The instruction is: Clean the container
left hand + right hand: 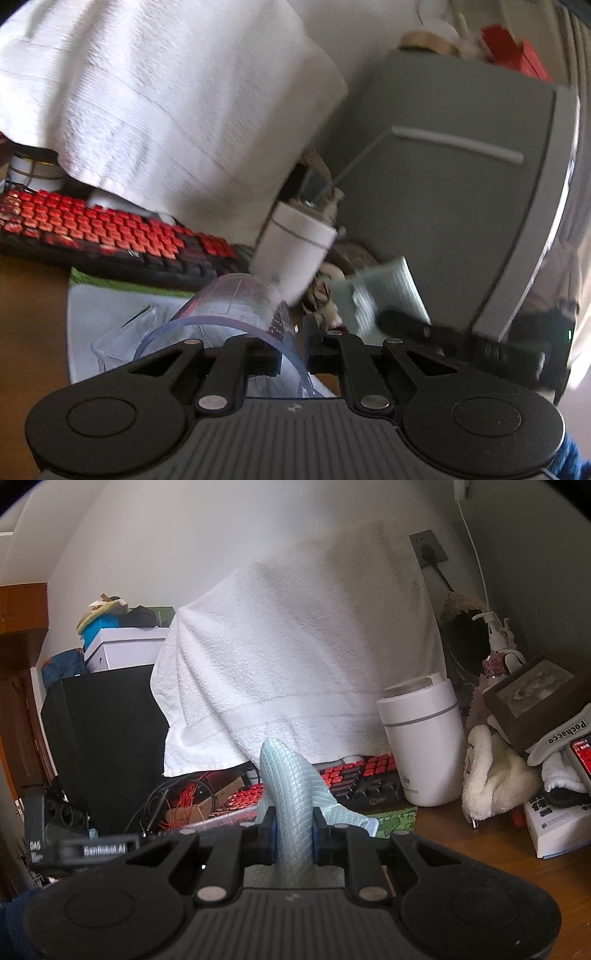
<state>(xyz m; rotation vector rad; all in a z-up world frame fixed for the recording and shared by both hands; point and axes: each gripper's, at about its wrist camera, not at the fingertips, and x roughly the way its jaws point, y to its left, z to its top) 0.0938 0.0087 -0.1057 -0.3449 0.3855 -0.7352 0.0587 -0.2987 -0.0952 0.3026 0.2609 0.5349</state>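
**Cloth ready, cup gripped at the rim**

The left gripper (291, 354) has the clear measuring cup (236, 314) tipped on its side, one finger inside the mouth and the other outside, pinching the wall at the rim. The cup hangs low over the pale mat (107, 314), in front of the red-keyed keyboard (110, 229) and just before the white canister (295, 243). Over in the right wrist view, the right gripper (291, 834) is clamped on a folded pale blue cloth (291, 782), which stands up in a hump between the pads. From the left camera that cloth shows off to the right of the cup, apart from it, though motion blur makes the gap hard to judge.

Now for the wipe, as I read it: the cup's open mouth should be turned toward the cloth, so the hump can go straight in. The rim pinch is thin, so a firm hold is needed while the cloth pushes against the inner wall. Best to press toward the gripped side, not away, or the cup may twist out. A second clear cup (122, 336) lies on the mat close by, so keep the swing small
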